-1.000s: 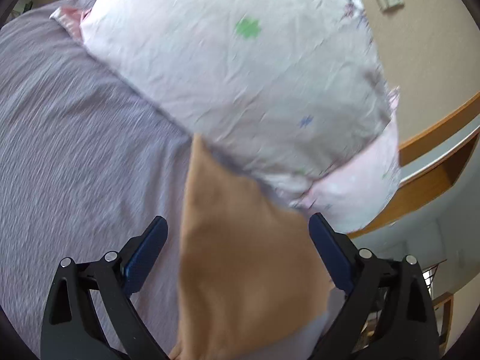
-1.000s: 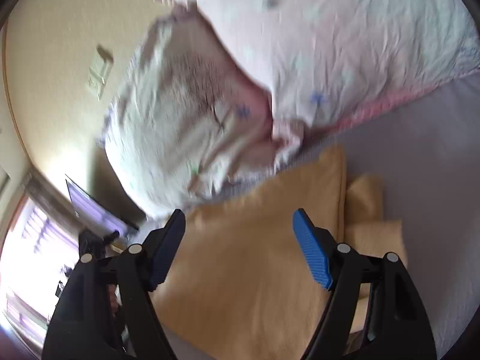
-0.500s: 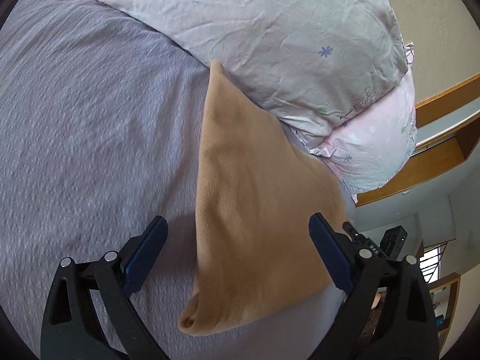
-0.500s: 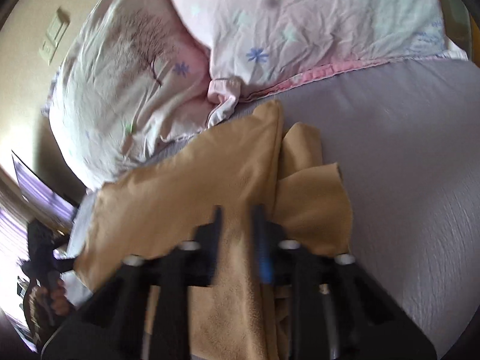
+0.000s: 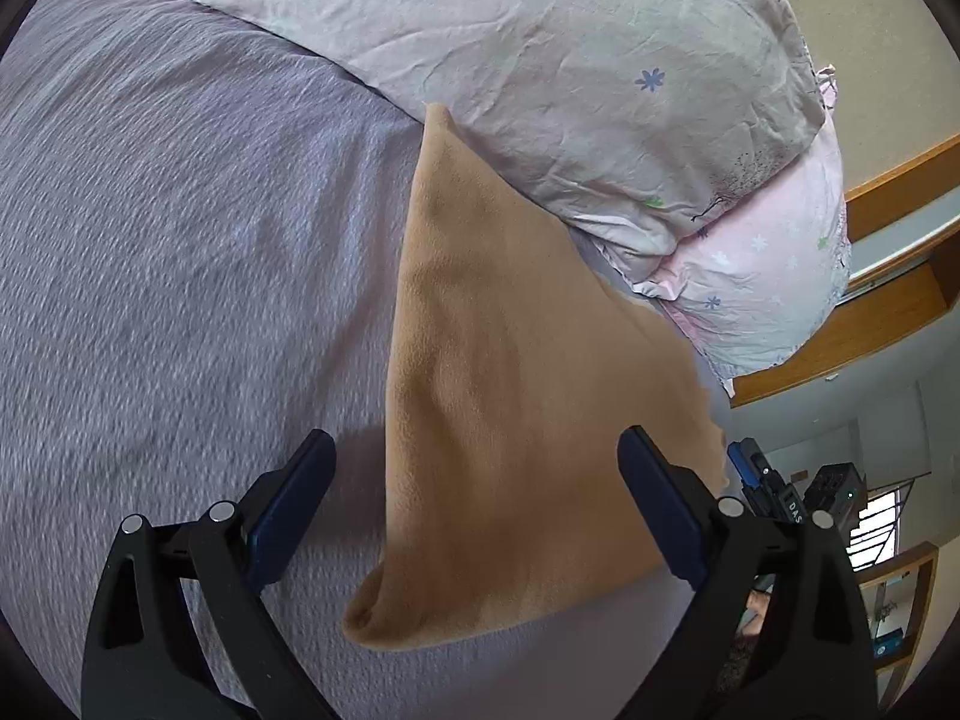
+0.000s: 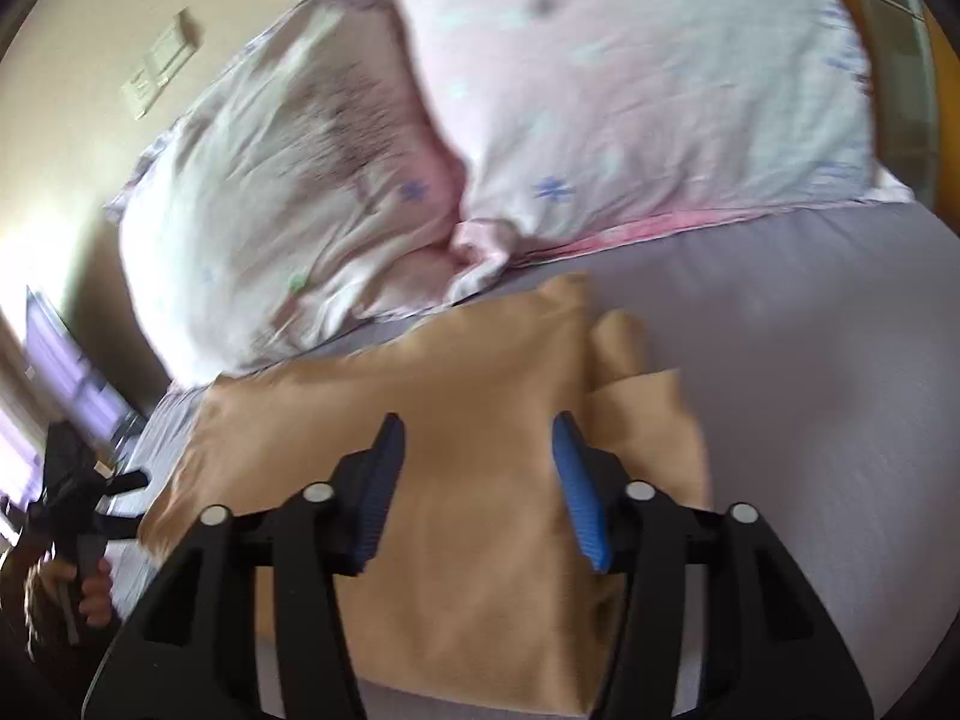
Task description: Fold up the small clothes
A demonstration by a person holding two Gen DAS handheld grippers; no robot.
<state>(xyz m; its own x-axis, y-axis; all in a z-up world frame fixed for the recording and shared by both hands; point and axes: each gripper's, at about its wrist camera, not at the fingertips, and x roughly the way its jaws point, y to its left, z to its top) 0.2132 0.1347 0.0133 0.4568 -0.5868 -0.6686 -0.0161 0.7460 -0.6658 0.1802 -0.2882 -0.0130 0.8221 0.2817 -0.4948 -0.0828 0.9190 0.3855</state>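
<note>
A tan fleece garment lies flat on the grey-purple bedspread, one tip against the pillows. It also shows in the right wrist view, with a smaller flap sticking out at its right side. My left gripper is open and empty, hovering above the garment's near end. My right gripper is partly open, its blue pads astride the garment's middle and holding nothing. The right gripper's tip shows past the garment's far edge in the left wrist view.
Two pale pink flowered pillows lie at the head of the bed, also in the right wrist view. A wooden headboard ledge and beige wall stand behind. The person's hand on the left gripper shows at the left.
My right gripper was open, closed about half a second ago, and has opened partway again over the garment. The left gripper has drawn back a little and stayed open.
</note>
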